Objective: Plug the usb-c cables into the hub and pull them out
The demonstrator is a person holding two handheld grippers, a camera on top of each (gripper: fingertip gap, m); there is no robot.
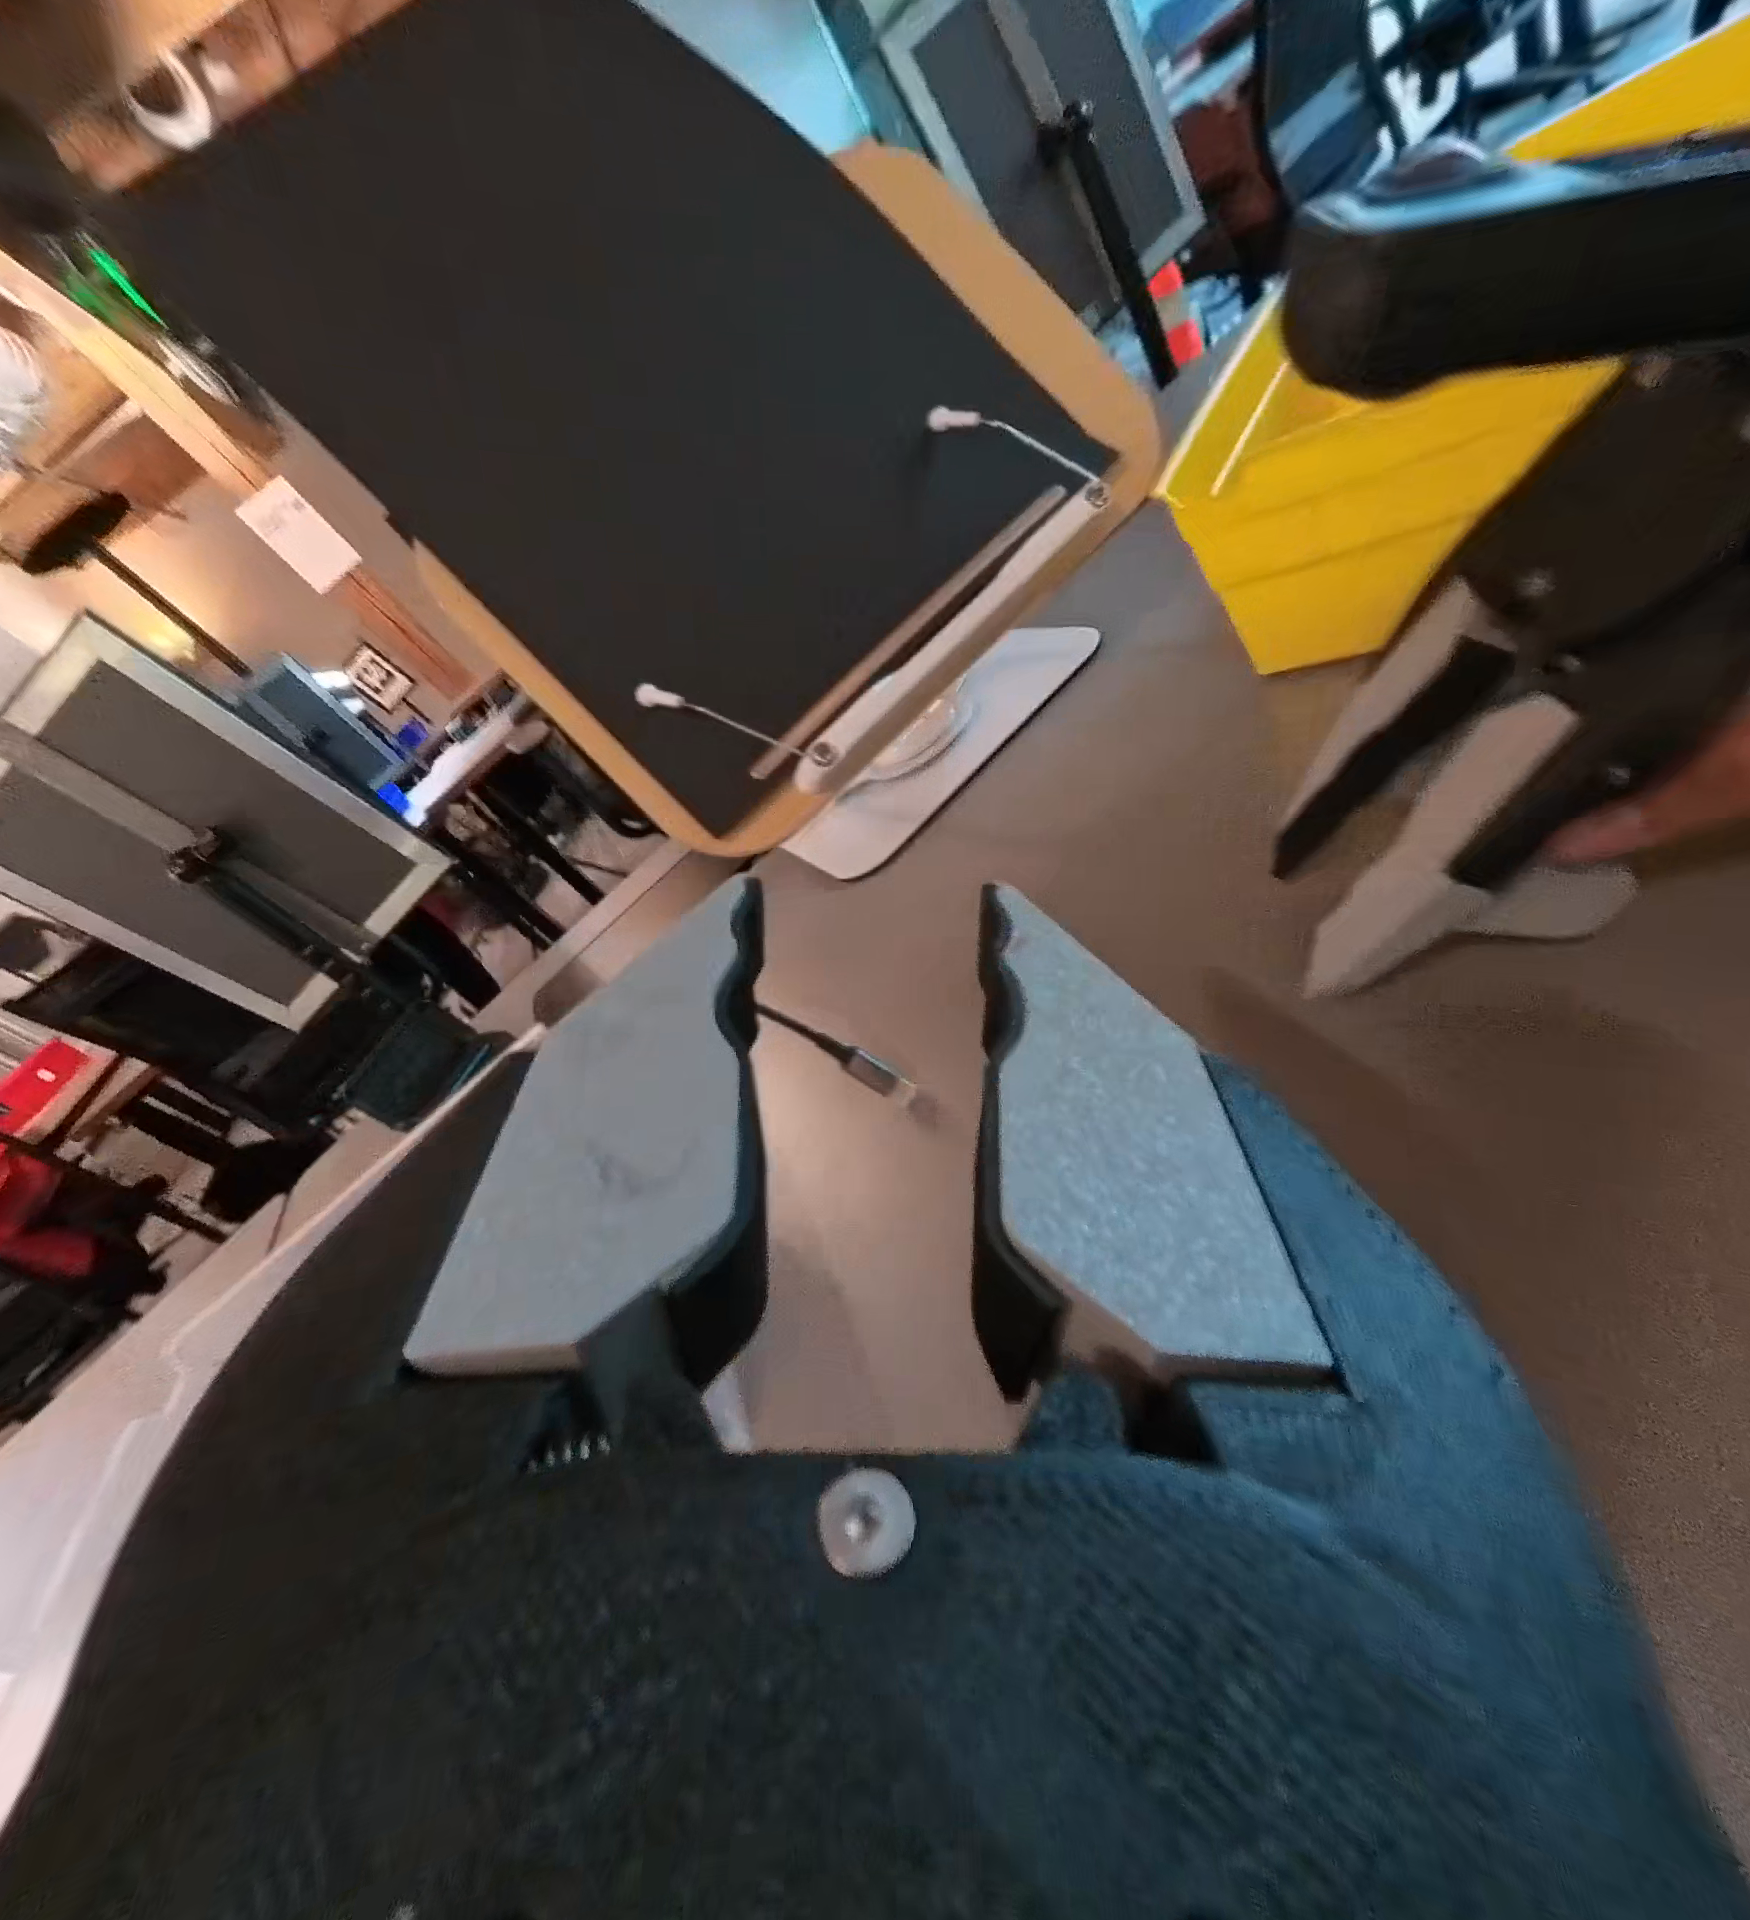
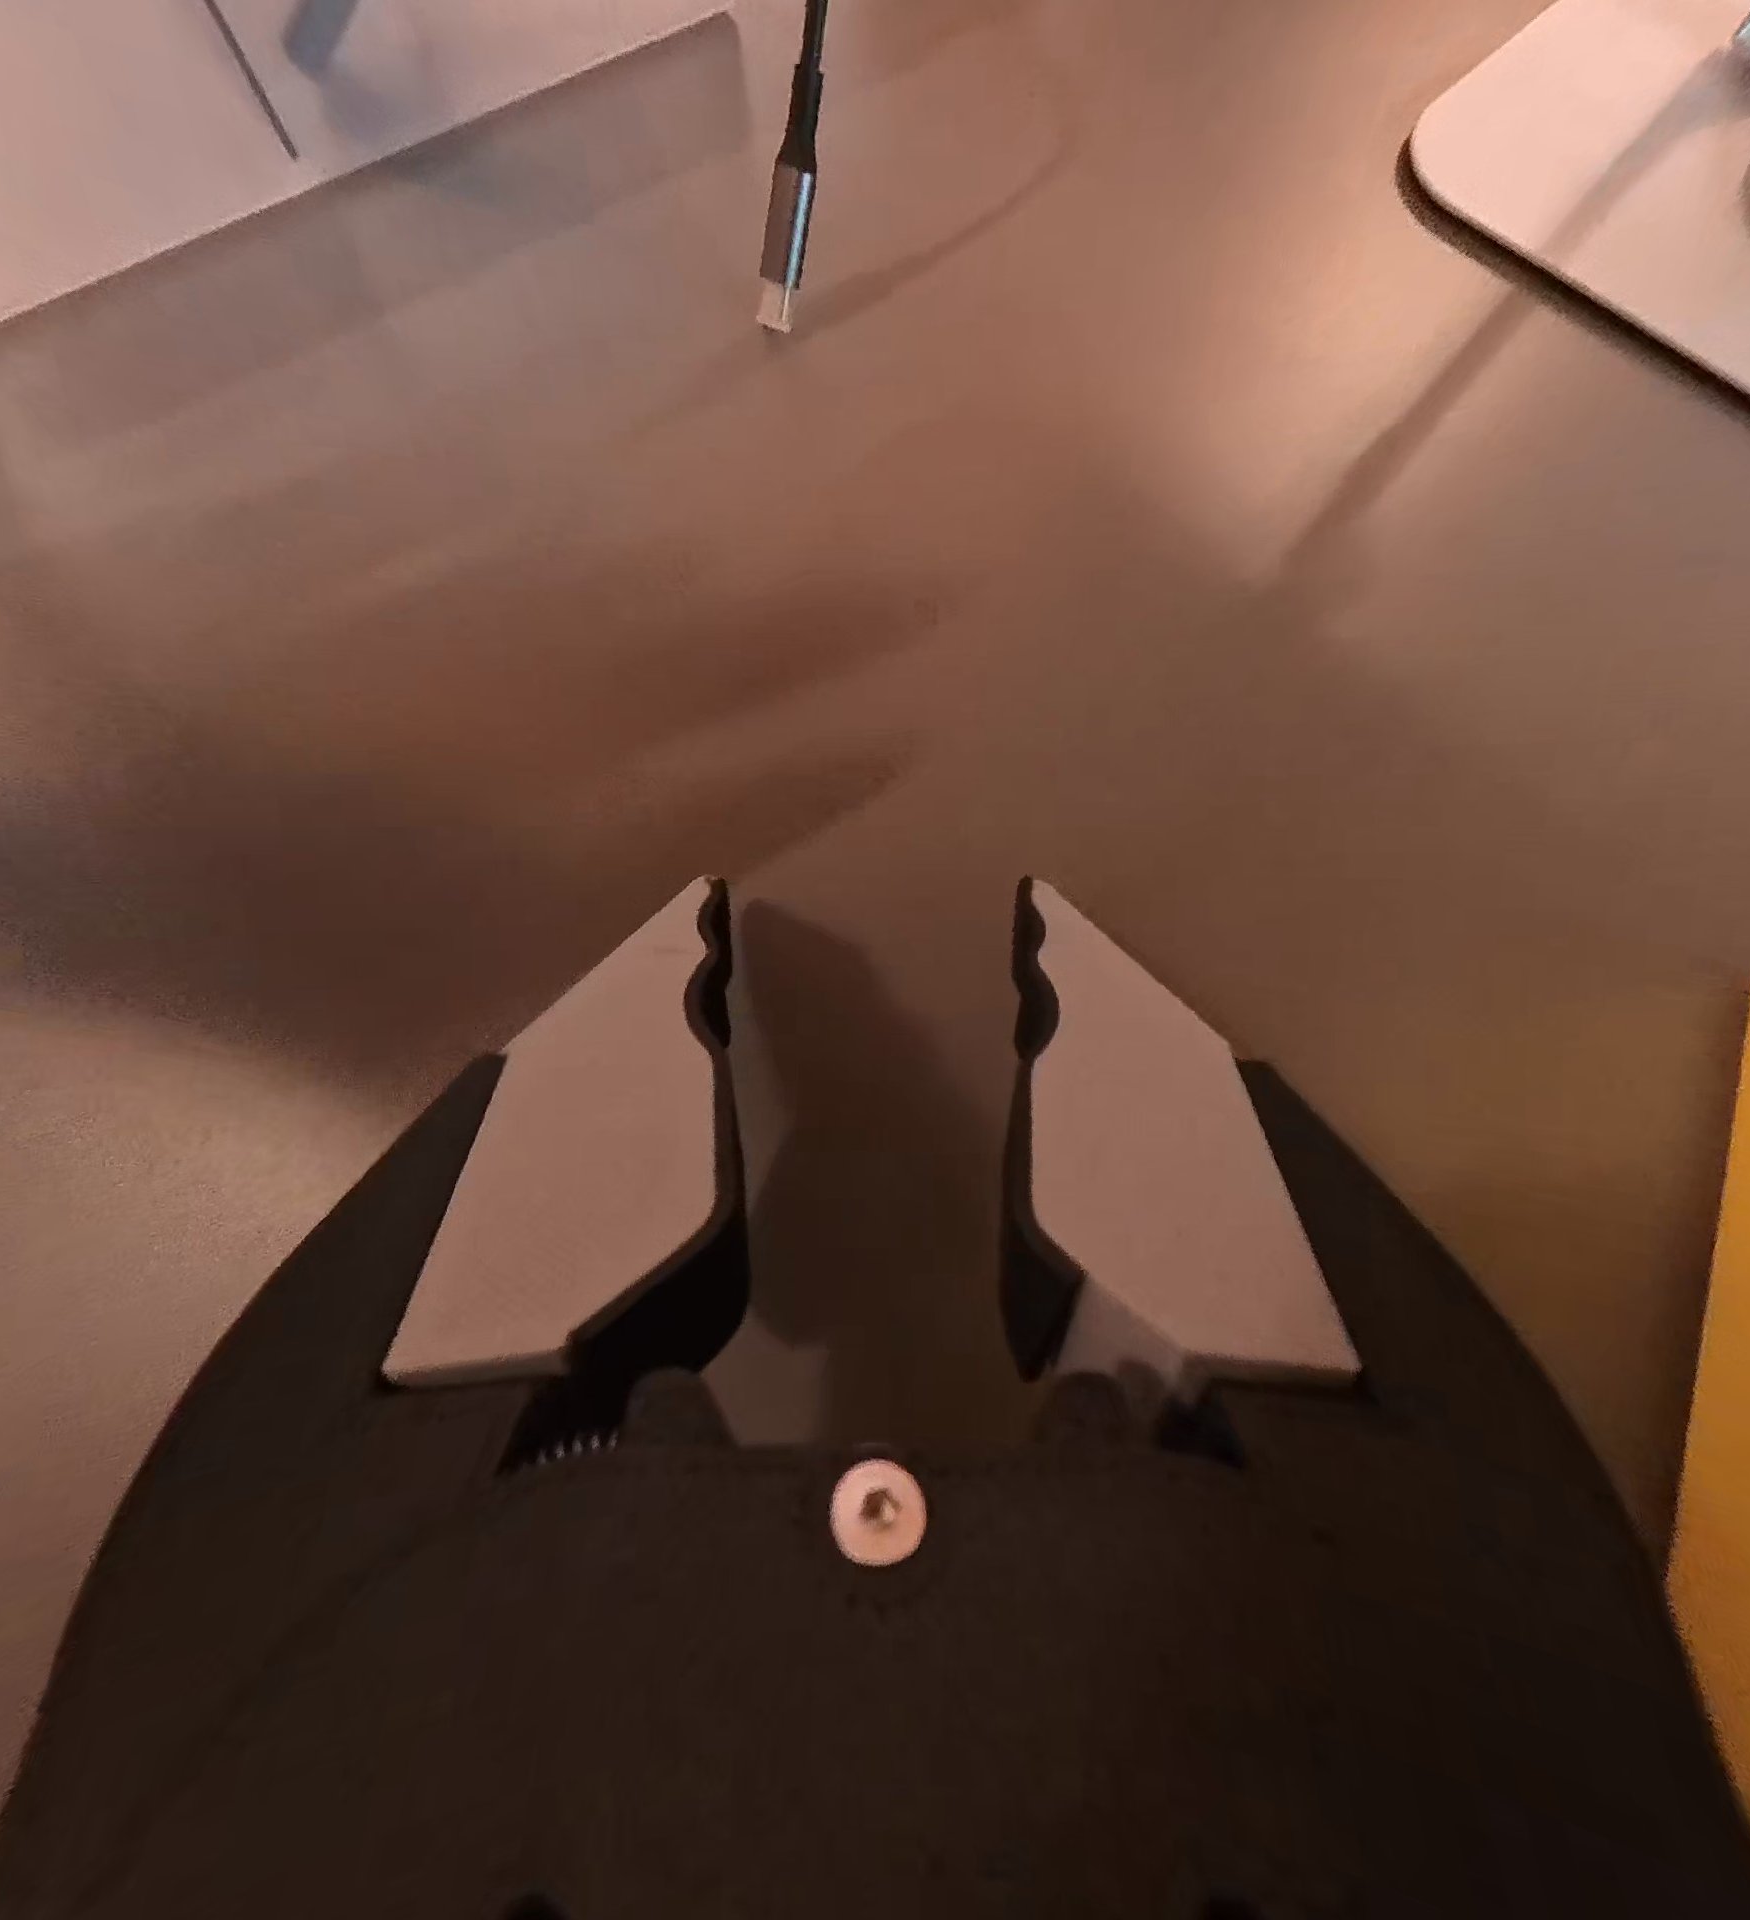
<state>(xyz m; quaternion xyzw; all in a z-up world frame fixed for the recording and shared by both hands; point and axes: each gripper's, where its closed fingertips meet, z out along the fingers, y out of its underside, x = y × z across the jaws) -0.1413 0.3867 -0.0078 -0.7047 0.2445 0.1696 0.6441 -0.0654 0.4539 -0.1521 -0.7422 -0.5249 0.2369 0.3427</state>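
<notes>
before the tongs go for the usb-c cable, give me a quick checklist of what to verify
1. Left tongs open: ok, clear gap between the fingers.
2. Right tongs open and empty: ok.
3. USB-C cable plug free: ok, it lies loose on the table, ungripped.
4. Plug lined up with left tongs: ok, it lies between the fingers' line of sight.
5. Hub located: cannot tell, not visible in either view.
6. Yellow bin clear of the path: ok, off to the side.
</notes>
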